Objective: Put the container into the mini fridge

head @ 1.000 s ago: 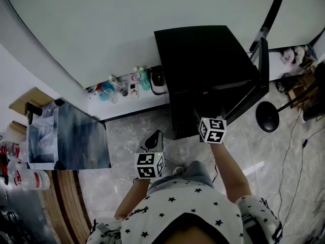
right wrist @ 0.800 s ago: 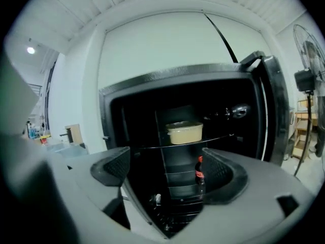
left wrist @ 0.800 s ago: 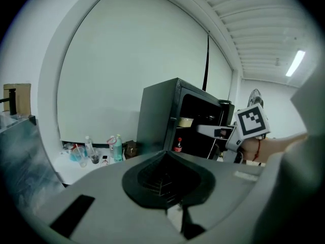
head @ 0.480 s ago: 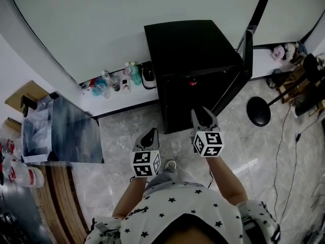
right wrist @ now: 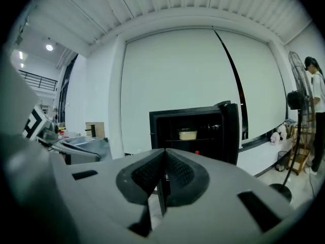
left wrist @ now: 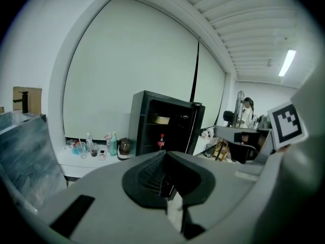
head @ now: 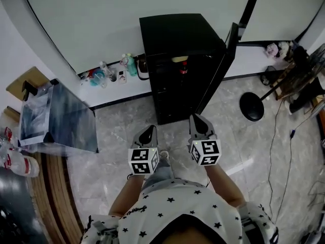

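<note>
The right hand-held gripper (head: 199, 121) is hovering above the marble floor (head: 127, 121) with its jaws pressed fully together and nothing between them. The left hand-held gripper (head: 148, 132), just beside it at 9 o'clock, is likewise keeping its pads together, empty as well. At 12 o'clock from both, the black mini fridge (head: 177, 34) is standing against the wall with its door (head: 219, 70) swung open toward 1 o'clock. The cream container (head: 179, 59) is sitting on the upper shelf inside, with a red-labelled bottle (head: 183, 70) standing just below it. At 10 o'clock, small bottles and cups (head: 109, 74) are lining a low white ledge (head: 127, 93). At 2 o'clock, a round black stand base (head: 251, 107) is resting on the floor.
</note>
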Demonstrator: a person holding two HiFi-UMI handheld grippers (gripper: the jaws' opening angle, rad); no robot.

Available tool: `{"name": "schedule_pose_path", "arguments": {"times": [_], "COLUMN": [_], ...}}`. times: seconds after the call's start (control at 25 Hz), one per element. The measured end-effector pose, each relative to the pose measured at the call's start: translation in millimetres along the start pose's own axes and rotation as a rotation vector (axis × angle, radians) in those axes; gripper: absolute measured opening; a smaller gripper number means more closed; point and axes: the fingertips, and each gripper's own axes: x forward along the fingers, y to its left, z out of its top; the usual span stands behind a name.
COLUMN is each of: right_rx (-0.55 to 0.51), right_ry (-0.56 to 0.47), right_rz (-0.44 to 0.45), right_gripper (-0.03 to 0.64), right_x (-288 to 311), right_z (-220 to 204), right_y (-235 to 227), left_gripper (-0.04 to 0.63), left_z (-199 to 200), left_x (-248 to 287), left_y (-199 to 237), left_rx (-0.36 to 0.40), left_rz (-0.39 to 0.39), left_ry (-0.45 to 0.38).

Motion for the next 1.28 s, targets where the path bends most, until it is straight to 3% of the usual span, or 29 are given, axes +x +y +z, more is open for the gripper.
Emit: {"name": "schedule_pose_path", "arguments": {"times": [0.68, 1.28], "right_rx": [0.047, 0.015], "right_ry": [-0.005, 0.002], "right_rz": [0.022, 0.011], "right_gripper": [-0.006, -0.006], "right_x": [-132, -148], "right_z": [-31, -32], "right_y": [28, 28], "left_gripper": [0.012, 0.012], "left_z": [-54, -56], "left_x": [-83, -85], "left_y": [-84, -96], "left_rx": [0.050, 0.048], "left_rz": [-0.079, -0.096], "left_ry": [0.018, 0.008]}}
